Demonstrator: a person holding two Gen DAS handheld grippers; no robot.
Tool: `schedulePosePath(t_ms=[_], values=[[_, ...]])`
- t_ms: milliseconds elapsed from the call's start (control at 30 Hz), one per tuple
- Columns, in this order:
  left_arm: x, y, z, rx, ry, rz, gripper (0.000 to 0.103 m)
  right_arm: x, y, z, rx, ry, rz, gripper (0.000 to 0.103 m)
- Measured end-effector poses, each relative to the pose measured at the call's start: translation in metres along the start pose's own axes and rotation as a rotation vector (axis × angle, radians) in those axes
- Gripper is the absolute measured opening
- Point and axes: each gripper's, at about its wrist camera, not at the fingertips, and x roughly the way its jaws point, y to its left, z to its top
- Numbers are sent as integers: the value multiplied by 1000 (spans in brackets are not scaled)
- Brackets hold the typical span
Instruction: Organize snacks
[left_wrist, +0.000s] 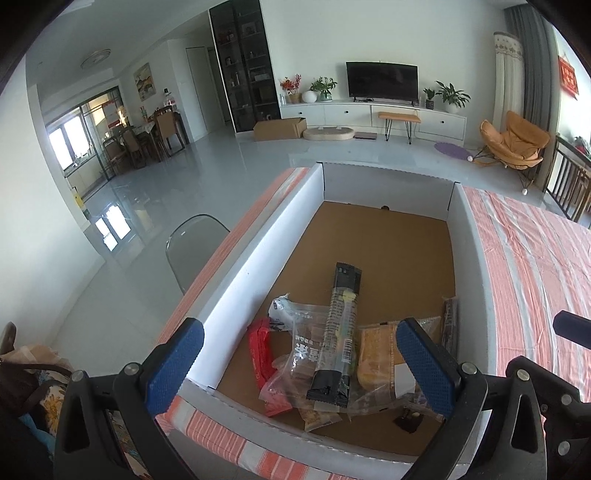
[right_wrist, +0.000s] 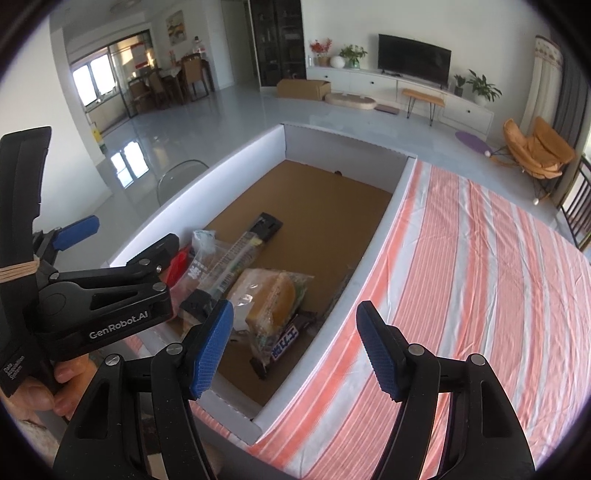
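Note:
A shallow box (left_wrist: 258, 258) with white walls and a brown floor lies on the table. Several snack packets are piled at its near end: a long black-and-clear packet (left_wrist: 340, 332), a red packet (left_wrist: 262, 365), a clear bag with white print (left_wrist: 303, 350) and a yellow bread packet (left_wrist: 376, 358). My left gripper (left_wrist: 299, 369) hangs open above the pile, holding nothing. In the right wrist view the bread packet (right_wrist: 273, 299) and a dark bar (right_wrist: 284, 341) show in the box (right_wrist: 332, 310). My right gripper (right_wrist: 295, 350) stands open and empty over the box's near right wall.
An orange-and-white striped cloth (right_wrist: 461, 277) covers the table to the right of the box. A clear chair (left_wrist: 195, 240) stands off the table's left side. A hand (right_wrist: 55, 387) holds the left gripper (right_wrist: 122, 240). The far half of the box floor (left_wrist: 388, 251) is bare.

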Motion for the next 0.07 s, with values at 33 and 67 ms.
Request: schedulePosePath(t_ms=[33,67], values=[[0,0,0,1,-5,3,103,0,0,0,1,1,1,72],[0,0,-1,3,-7,8,103,0,0,0,0,1,1,72]])
